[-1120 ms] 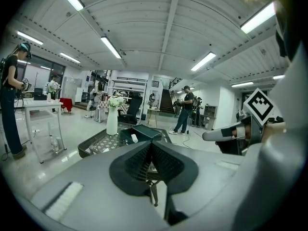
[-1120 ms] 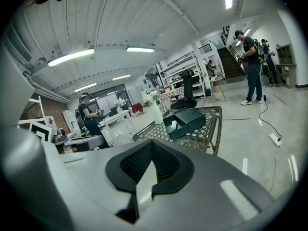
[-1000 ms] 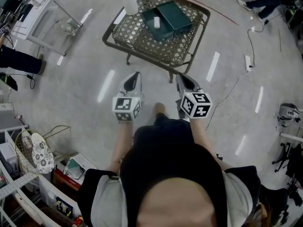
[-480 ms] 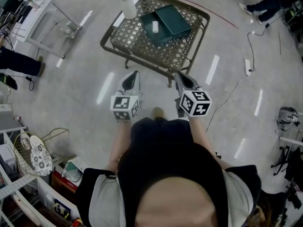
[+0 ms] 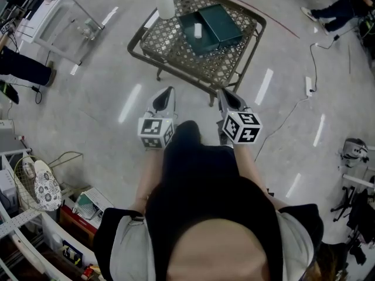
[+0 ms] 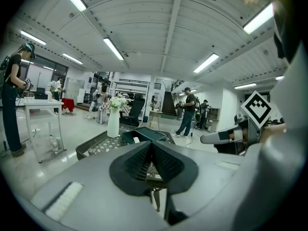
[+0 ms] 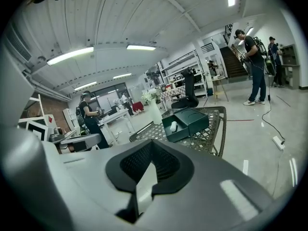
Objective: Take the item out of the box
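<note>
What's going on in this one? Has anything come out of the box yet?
Not yet. A person stands in front of a lattice table with a gripper in each hand. The left gripper and right gripper are both shut and empty, held short of the table's near edge. The open green box sits on the table with the white item still inside, next to a white vase.

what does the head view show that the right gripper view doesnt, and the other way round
Only the head view: the person's own torso from above, and a wire basket on the floor at lower left.
Only the right gripper view: the ceiling lights, and the right gripper up close, jaws together with nothing between them.
Both: the lattice table, the open green box on it, the white item inside, and the white vase.
</note>
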A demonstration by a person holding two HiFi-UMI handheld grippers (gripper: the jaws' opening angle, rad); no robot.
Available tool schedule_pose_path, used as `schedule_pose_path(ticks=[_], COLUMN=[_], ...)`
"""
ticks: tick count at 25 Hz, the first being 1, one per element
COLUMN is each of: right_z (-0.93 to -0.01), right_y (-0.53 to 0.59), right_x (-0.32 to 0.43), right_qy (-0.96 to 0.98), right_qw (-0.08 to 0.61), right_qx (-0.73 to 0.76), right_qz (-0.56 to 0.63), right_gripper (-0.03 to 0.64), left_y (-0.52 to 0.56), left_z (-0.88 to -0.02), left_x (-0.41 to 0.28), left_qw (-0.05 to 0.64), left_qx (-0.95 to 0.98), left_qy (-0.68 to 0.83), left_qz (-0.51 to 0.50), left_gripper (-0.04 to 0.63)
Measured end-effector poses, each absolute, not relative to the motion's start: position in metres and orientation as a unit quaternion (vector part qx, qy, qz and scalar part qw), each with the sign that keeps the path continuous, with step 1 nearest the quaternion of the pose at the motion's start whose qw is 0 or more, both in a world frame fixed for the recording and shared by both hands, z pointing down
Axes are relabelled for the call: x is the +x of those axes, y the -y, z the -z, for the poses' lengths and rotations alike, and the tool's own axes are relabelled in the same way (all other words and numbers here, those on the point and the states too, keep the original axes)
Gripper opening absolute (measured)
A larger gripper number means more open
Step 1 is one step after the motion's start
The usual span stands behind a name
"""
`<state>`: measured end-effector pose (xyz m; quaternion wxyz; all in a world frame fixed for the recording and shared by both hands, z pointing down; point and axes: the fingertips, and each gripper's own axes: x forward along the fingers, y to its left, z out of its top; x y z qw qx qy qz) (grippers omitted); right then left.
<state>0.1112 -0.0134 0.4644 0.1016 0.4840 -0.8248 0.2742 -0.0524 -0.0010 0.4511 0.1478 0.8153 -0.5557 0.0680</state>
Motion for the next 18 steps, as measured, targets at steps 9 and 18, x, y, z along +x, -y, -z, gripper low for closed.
schedule_pose_path(ticks=[9, 18], right_z=[-0.477, -0.48], right_y=[0.005, 0.013], right_x=[0.113, 0.104], right_qy=[0.821, 0.824], right_qw=[0.107, 0.108], right_qx=[0.476, 0.468], right_qz=[-0.294, -0.301], right_gripper=[0.002, 0.002], left_y=[-0.011, -0.011], left_z=[-0.458, -0.459], left_x=[-0.054, -0.061], left_qw=[0.155, 0.16], left_qx=[0.81, 0.803], left_qy=[0.561, 0.57], left_qz=[-0.072, -0.072], left_gripper=[0.009, 0.009])
